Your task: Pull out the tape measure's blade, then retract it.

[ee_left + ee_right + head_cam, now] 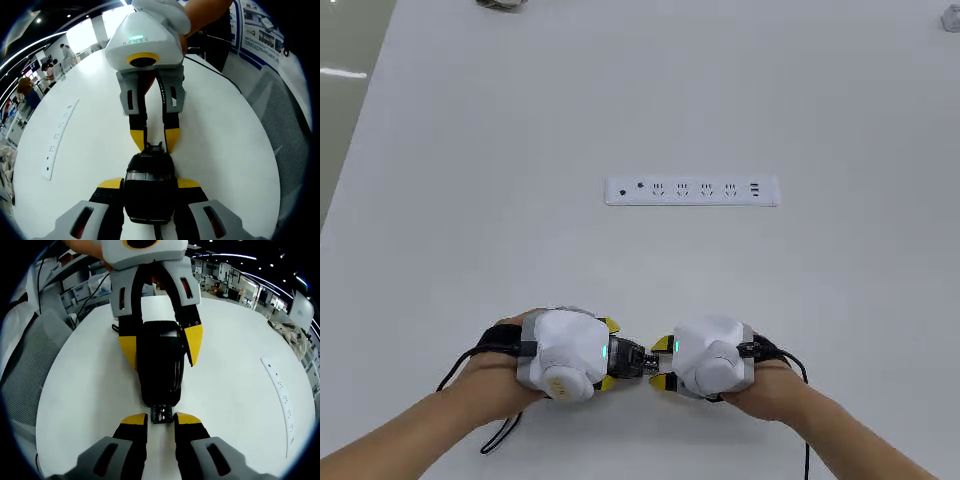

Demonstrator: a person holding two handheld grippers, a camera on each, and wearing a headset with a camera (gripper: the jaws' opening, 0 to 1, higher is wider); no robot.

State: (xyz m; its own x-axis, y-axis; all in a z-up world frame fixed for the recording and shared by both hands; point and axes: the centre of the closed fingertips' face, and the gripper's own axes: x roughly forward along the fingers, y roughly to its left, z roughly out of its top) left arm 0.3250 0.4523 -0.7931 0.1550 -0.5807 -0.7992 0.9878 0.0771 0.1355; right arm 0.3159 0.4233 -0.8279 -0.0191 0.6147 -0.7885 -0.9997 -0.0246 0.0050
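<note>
A black tape measure [633, 359] lies low over the white table [520, 200] between my two grippers. The left gripper [612, 354] is shut on the case, its yellow-tipped fingers pressed on both sides of the tape measure [150, 187]. Facing it from the right, my right gripper [660, 363] points at the case's front. In the right gripper view the right gripper [161, 419] is shut on the metal blade tip [161, 413] at the front of the case [160, 365]. No length of blade shows between tip and case.
A white power strip [692, 190] lies flat at the middle of the table, beyond the grippers; the power strip [57, 140] also shows off to the side. Cables trail from both grippers toward the near edge. Small objects sit at the far table edge [505, 4].
</note>
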